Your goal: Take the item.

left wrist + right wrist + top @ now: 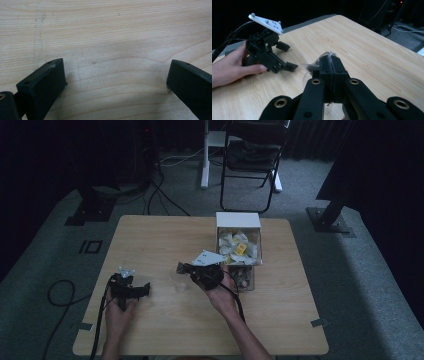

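1. right gripper (pixel 181 267) is sitting just past table centre, pointing toward 9 o'clock in the high view, with the person's right hand (pixel 220 292) wrapped round its body.
2. its jaws are pressing fully together in the right gripper view; the tips (pixel 331 61) are pinching the rim of a clear plastic cup (pixel 312 68).
3. cup (pixel 179 283) is standing on the table (pixel 280 320) at about 6 o'clock from the right gripper tips in the high view, roughly mid-table, between the two grippers.
4. cup is see-through and faint; can't tell what's inside it.
5. left gripper (pixel 145 289) is resting on the table at about 9 o'clock from the cup, well apart from it, with the left hand (pixel 119 312) holding it from behind.
6. left jaws are standing wide open in the left gripper view, one at each lower corner, with bare wood (pixel 112 75) between them and nothing gripped.
7. right gripper view is also showing the left gripper (pixel 287 56) at 10 o'clock, open, with its white marker plate (pixel 265 23) on top.
8. white box (pixel 238 222) is standing at 1 o'clock from the right gripper near the far edge, with a bin of packets (pixel 239 247) right in front of it.
9. black chair (pixel 252 155) is standing on the floor beyond the table at 12 o'clock.
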Demonstrator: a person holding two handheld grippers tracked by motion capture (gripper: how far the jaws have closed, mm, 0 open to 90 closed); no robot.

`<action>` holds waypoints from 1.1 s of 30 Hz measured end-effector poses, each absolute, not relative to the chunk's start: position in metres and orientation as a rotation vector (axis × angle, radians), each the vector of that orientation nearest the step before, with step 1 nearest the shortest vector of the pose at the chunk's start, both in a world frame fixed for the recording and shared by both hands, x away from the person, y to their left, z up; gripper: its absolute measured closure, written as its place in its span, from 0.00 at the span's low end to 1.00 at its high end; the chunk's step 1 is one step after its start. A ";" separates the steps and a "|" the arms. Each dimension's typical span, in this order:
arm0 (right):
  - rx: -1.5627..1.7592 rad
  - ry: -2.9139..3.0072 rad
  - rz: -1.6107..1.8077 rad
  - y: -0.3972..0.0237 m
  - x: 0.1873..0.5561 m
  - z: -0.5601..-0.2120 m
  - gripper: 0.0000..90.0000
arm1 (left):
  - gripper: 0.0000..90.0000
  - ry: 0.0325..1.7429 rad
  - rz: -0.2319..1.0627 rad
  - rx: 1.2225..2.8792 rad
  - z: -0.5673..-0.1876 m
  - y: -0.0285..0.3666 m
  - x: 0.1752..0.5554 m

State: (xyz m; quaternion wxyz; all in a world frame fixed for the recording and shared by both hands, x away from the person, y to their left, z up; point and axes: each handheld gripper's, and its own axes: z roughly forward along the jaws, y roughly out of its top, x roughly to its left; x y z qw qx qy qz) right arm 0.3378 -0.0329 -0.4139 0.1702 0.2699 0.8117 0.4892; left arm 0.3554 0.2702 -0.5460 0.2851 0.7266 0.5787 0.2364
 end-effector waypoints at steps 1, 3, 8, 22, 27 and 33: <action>0.769 2.306 1.389 -0.032 0.338 -0.414 1.00 | 0.03 1.548 0.632 1.941 -0.546 0.270 0.355; 0.767 2.306 1.390 -0.030 0.339 -0.414 1.00 | 0.03 1.549 0.632 1.941 -0.546 0.270 0.355; 0.760 2.313 1.381 -0.020 0.342 -0.413 1.00 | 0.03 1.548 0.632 1.943 -0.546 0.270 0.355; 0.769 2.331 1.335 -0.006 0.351 -0.419 1.00 | 0.03 1.548 0.631 1.945 -0.546 0.270 0.355; 0.764 2.332 1.318 -0.003 0.352 -0.421 1.00 | 0.03 1.549 0.631 1.942 -0.546 0.270 0.355; 0.764 2.329 1.307 -0.002 0.353 -0.422 1.00 | 0.03 1.549 0.631 1.942 -0.546 0.270 0.355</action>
